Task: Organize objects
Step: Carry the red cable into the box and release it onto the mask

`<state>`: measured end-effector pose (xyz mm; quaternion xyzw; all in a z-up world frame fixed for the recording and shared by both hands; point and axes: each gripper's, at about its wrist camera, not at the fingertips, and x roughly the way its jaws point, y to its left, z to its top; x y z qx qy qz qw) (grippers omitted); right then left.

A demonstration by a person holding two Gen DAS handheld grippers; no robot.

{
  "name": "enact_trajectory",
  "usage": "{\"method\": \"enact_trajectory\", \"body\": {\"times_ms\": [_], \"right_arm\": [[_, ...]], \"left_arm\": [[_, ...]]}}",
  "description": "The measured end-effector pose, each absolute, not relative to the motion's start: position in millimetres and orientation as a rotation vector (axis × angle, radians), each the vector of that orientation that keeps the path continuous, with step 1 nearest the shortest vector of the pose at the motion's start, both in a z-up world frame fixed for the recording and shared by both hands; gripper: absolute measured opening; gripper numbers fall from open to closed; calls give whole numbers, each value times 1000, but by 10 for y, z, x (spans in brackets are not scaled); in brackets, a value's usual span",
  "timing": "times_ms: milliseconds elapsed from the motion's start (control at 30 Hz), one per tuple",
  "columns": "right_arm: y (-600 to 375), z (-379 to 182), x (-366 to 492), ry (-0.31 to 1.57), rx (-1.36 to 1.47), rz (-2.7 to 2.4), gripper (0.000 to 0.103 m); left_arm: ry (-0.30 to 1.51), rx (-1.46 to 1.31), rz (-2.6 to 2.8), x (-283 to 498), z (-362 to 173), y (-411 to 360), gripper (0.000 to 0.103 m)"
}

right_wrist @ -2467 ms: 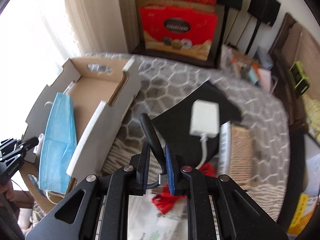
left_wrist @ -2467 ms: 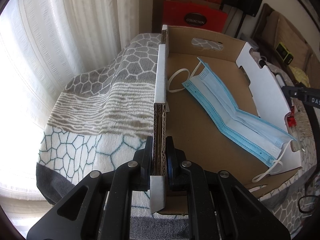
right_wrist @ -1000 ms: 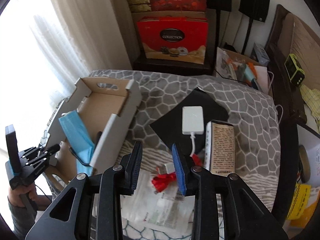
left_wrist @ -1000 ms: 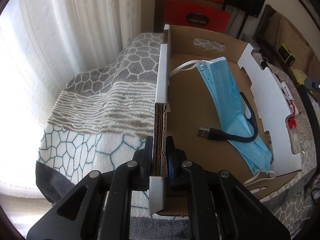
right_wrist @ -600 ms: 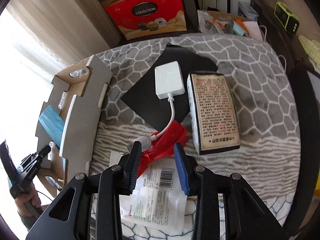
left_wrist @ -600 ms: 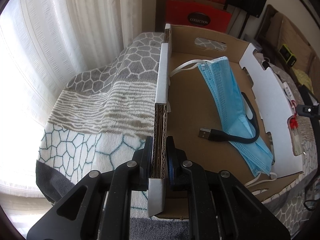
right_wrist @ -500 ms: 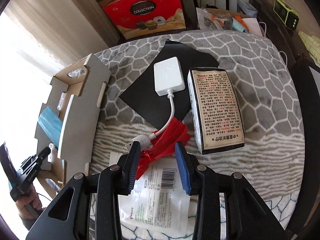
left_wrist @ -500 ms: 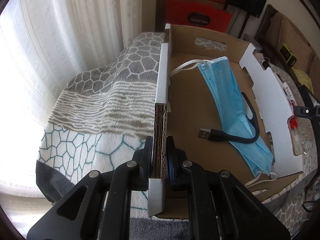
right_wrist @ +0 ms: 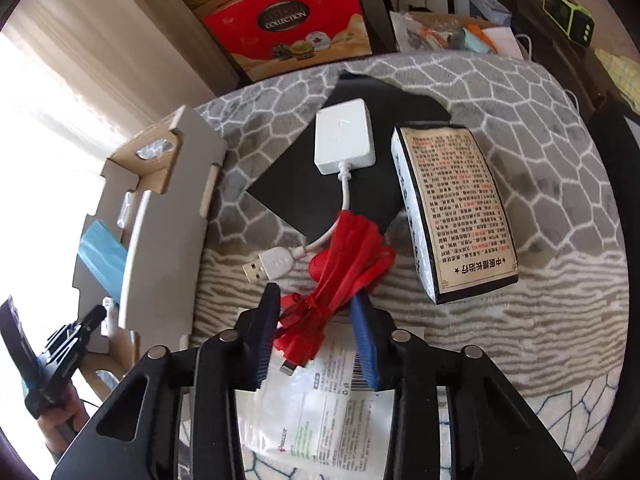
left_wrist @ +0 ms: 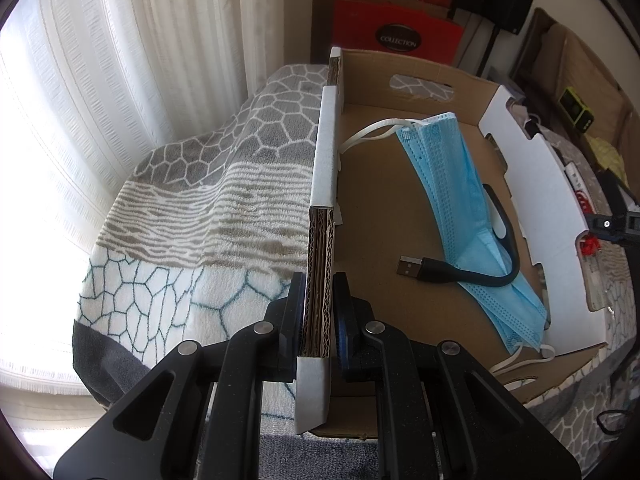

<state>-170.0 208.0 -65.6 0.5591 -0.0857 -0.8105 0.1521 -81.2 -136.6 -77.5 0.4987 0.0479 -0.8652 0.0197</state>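
My left gripper (left_wrist: 319,284) is shut on the near left wall of the cardboard box (left_wrist: 326,152). Inside the box lie a blue face mask (left_wrist: 448,184) and a black USB cable (left_wrist: 460,270) across it. My right gripper (right_wrist: 316,300) is open, its fingers on either side of a bundled red cable (right_wrist: 344,256) on the blanket. A white adapter with a USB plug (right_wrist: 346,142) lies on a black sheet (right_wrist: 320,184), beside a printed rectangular packet (right_wrist: 452,208). The box also shows at the left of the right wrist view (right_wrist: 160,232).
A clear plastic bag with a label (right_wrist: 320,408) lies under my right gripper. The patterned blanket (left_wrist: 208,200) covers the surface. A red gift box (right_wrist: 288,20) stands behind. White curtains (left_wrist: 120,60) hang at the left. My right gripper's tip shows past the box wall (left_wrist: 612,228).
My right gripper let go of the black cable in the box, opened, swung back over the blanket and came down around the red cable bundle. The left gripper has held still.
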Motion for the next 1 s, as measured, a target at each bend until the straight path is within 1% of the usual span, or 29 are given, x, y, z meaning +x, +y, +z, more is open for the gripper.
{"method": "enact_trajectory", "body": {"times_ms": [33, 100, 200, 433, 700, 867, 1000], "right_arm": [[2099, -618, -1699, -260, 1597, -2321, 14], [2140, -538, -1688, -294, 1573, -2313, 14], [2131, -424, -1667, -258, 1534, -2339, 14], [2073, -276, -1662, -271, 1489, -2319, 14], [1516, 154, -1554, -175, 1329, -2233, 14], [1002, 114, -1577, -54, 1330, -2190, 14], [741, -50, -1628, -31, 1368, -2144, 14]], "left_arm": [[148, 1548, -2684, -813, -773, -1362, 12], [149, 1548, -2683, -816, -773, -1361, 12], [146, 1549, -2684, -817, -772, -1363, 12], [144, 1550, -2683, -821, -771, -1362, 12], [138, 1550, -2681, -807, -762, -1342, 12], [135, 1550, -2679, -805, -765, -1341, 12], [134, 1550, -2679, -804, -763, -1340, 12]]}}
